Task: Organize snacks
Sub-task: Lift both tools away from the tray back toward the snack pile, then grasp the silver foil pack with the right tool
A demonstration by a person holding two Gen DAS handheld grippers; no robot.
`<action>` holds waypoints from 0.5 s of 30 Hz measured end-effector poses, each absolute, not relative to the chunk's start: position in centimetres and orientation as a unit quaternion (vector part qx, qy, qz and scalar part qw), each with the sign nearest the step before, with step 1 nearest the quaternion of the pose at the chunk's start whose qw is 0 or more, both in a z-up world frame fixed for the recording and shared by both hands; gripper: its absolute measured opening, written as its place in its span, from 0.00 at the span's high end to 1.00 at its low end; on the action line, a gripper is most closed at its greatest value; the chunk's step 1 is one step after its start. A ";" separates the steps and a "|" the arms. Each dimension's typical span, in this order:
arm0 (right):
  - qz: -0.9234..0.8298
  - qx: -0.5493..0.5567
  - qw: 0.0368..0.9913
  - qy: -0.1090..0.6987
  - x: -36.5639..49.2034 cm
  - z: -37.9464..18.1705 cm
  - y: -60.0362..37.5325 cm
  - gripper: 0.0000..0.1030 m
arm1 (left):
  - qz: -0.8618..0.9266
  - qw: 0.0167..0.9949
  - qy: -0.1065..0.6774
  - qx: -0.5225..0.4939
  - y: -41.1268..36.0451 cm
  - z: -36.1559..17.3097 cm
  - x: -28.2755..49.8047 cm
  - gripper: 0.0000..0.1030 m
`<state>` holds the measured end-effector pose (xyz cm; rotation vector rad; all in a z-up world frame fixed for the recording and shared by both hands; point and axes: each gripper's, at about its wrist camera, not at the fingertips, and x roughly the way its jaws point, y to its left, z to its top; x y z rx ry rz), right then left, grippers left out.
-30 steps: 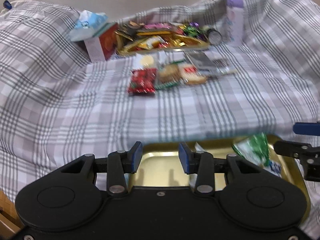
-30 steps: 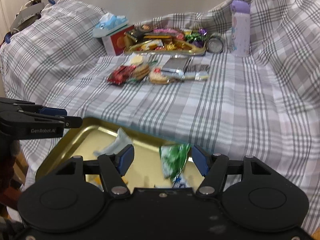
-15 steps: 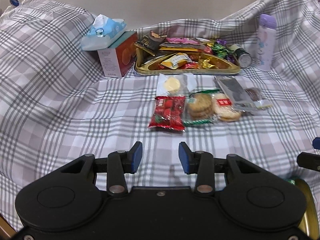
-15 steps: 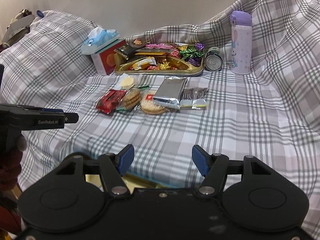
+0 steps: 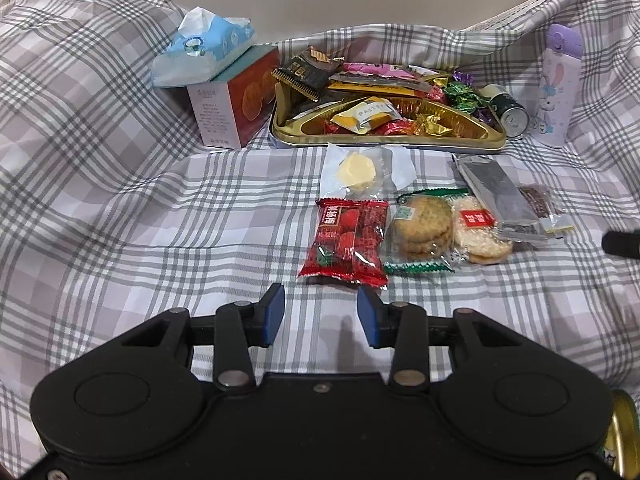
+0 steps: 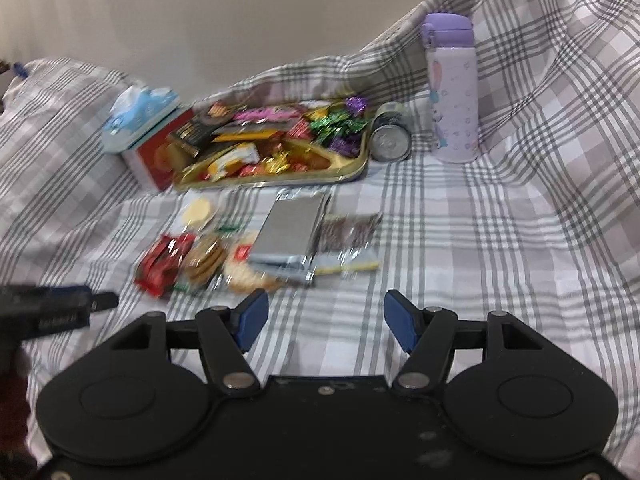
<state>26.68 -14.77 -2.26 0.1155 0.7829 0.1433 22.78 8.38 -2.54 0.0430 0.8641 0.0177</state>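
Both jaws stand parted and empty: left gripper (image 5: pixel 320 316) lines up just below the red strawberry packet (image 5: pixel 347 242) at frame centre, right gripper (image 6: pixel 322 322) below the silver foil pouch (image 6: pixel 292 232), likely picking targets.

Plaid-covered surface (image 5: pixel 160 240): gold tray (image 5: pixel 384 142), tissue box (image 5: pixel 236 108), can (image 5: pixel 510 114), purple bottle (image 5: pixel 556 92), loose snack packets (image 5: pixel 348 240).

I am in a home, it seems, over soft furniture draped in a grey-and-lilac checked cotton cloth (image 5: pixel 120 208) that rumples up against a plain cream wall (image 6: pixel 200 20). On it stand a lilac cartoon-printed drinking flask (image 6: pixel 452 92), a blue soft pack of tissues (image 5: pixel 200 48) and a gold metal tray (image 5: pixel 384 136) heaped with wrapped sweets.
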 end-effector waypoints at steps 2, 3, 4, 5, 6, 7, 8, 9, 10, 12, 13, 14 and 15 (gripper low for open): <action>0.069 0.057 0.922 0.376 27.9 -2.2 -14.7 0.34 | 0.008 0.907 0.420 0.022 8.4 -2.8 23.2 0.53; 0.071 0.056 0.924 0.373 28.5 -2.2 -14.5 0.34 | 0.009 0.907 0.421 0.023 8.4 -3.0 23.4 0.53; 0.071 0.055 0.924 0.371 29.0 -2.1 -14.4 0.34 | 0.010 0.906 0.422 0.023 8.4 -3.2 23.6 0.53; 0.073 0.055 0.925 0.369 29.5 -2.1 -14.2 0.34 | 0.010 0.906 0.423 0.023 8.5 -3.5 23.8 0.53; 0.075 0.055 0.925 0.369 29.9 -2.2 -14.0 0.34 | 0.010 0.904 0.427 0.023 8.5 -3.8 24.0 0.53; 0.078 0.056 0.925 0.368 30.3 -2.3 -13.7 0.34 | 0.011 0.902 0.430 0.023 8.6 -4.1 24.2 0.53; 0.080 0.056 0.925 0.368 30.8 -2.4 -13.5 0.34 | 0.011 0.901 0.433 0.022 8.8 -4.4 24.4 0.53; 0.082 0.055 0.924 0.368 31.2 -2.5 -13.2 0.34 | 0.011 0.900 0.436 0.022 8.8 -4.7 24.5 0.53; 0.085 0.054 0.924 0.369 31.6 -2.7 -12.9 0.34 | 0.012 0.898 0.438 0.021 8.9 -4.9 24.6 0.53; 0.089 0.052 0.923 0.371 32.2 -3.0 -12.3 0.34 | 0.014 0.895 0.446 0.020 9.1 -5.5 24.9 0.53; 0.091 0.052 0.923 0.371 32.6 -3.2 -11.9 0.34 | 0.014 0.894 0.448 0.018 9.2 -5.7 24.9 0.53; 0.093 0.051 0.922 0.371 32.8 -3.3 -11.6 0.34 | 0.014 0.892 0.451 0.016 9.2 -6.0 24.9 0.53; 0.095 0.049 0.922 0.371 33.1 -3.4 -11.2 0.34 | 0.014 0.890 0.455 0.016 9.3 -6.3 25.0 0.52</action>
